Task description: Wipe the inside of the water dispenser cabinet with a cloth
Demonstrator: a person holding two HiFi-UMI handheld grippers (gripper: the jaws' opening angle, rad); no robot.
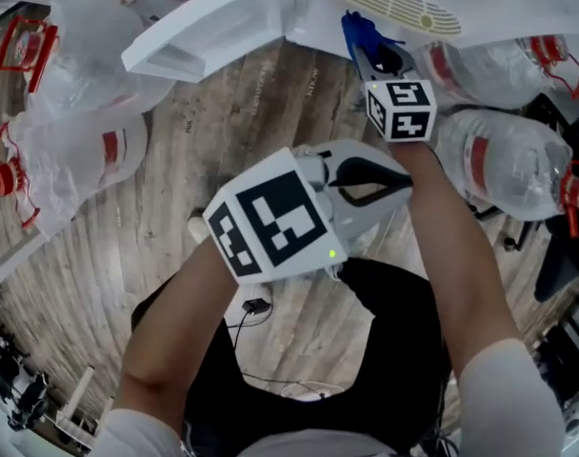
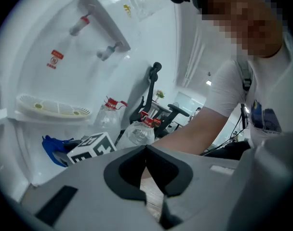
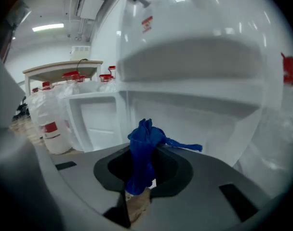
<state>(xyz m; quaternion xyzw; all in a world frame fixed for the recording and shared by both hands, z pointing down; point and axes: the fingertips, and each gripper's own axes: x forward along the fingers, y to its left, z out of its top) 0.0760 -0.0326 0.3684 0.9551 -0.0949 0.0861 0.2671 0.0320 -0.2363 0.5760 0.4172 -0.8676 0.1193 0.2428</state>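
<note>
Two grippers: the right gripper (image 3: 142, 177) pinches a bunched blue cloth (image 3: 144, 141), facing the open water dispenser cabinet (image 3: 199, 112). The left gripper (image 2: 146, 150) is closed and empty. The cloth is likely soft and light, best gripped mid-bunch.

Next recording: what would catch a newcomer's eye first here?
The bright blue cloth, pinched in the right gripper's jaws, stands out against the white water dispenser just ahead of it. The left gripper, jaws shut on nothing, fills the middle of the head view with its black-and-white marker cube. Clear water bottles with red caps crowd the wooden floor on both sides.
</note>
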